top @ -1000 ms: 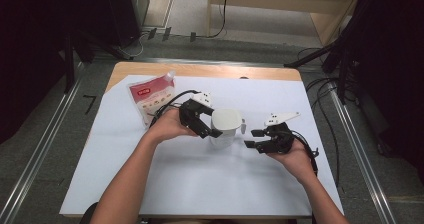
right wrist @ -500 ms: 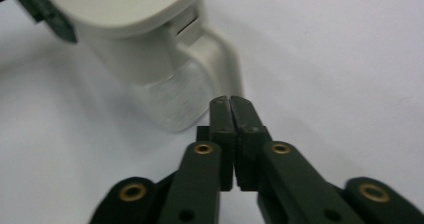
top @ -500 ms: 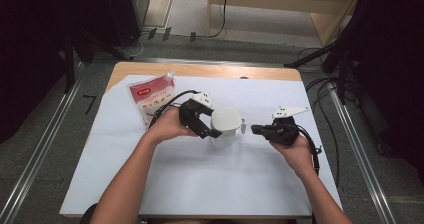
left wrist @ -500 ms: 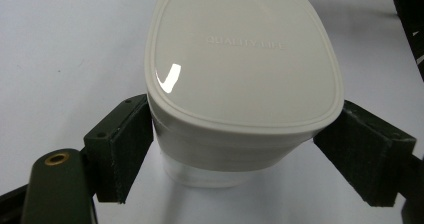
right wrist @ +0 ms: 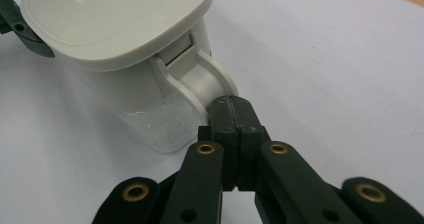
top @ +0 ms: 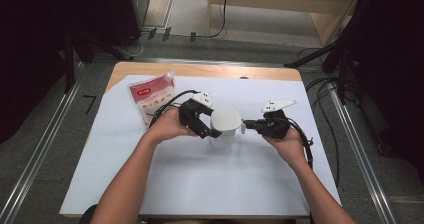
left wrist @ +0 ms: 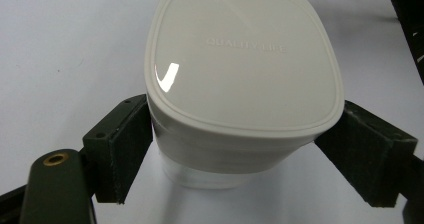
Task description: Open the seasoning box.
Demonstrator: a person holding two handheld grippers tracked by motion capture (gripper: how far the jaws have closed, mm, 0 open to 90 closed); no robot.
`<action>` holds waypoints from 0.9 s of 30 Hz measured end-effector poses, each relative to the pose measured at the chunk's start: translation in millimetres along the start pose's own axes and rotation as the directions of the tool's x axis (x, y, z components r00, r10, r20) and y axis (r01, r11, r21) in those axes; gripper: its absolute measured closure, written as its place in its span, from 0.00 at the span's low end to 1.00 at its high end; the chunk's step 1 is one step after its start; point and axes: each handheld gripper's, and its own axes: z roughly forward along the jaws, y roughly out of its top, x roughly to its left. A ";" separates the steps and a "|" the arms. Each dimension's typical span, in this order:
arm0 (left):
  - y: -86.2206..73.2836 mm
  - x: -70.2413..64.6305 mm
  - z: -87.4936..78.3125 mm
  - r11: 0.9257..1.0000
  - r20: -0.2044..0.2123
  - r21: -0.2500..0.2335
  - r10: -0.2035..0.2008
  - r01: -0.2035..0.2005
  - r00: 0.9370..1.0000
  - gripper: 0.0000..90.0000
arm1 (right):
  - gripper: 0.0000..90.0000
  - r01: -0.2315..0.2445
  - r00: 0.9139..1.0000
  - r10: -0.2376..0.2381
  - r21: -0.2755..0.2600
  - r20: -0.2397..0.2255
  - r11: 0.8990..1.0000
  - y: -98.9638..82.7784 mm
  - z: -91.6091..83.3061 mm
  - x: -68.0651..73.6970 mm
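The left gripper (top: 207,129) clamps the white lidded container (top: 225,126); the right gripper view reveals the right gripper (right wrist: 231,106), jaws closed, meeting the lid's latch tab (right wrist: 202,79).

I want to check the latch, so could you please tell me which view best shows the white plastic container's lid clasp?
The right gripper view: the lid clasp sits close up, right at the shut right tool's tips. The high view shows it tiny. The left gripper view gives the lid's top and clamped sides instead.

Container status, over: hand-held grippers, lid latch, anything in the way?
Left hand-held gripper clamps white container. Right hand-held gripper shut, tips at lid latch. Lid on. Pouch off to the side.
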 end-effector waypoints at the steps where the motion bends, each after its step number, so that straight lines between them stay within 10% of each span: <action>1: 0.4 -0.3 -0.4 1.000 -0.006 0.008 0.001 -0.001 1.000 0.19 | 1.00 0.002 1.000 -0.002 0.001 0.003 1.000 0.1 0.1 0.0; 27: 7.8 -5.3 -11.6 1.000 -0.018 0.006 -0.007 0.007 1.000 0.21 | 1.00 0.032 0.999 -0.032 0.023 0.000 0.999 1.7 3.2 2.2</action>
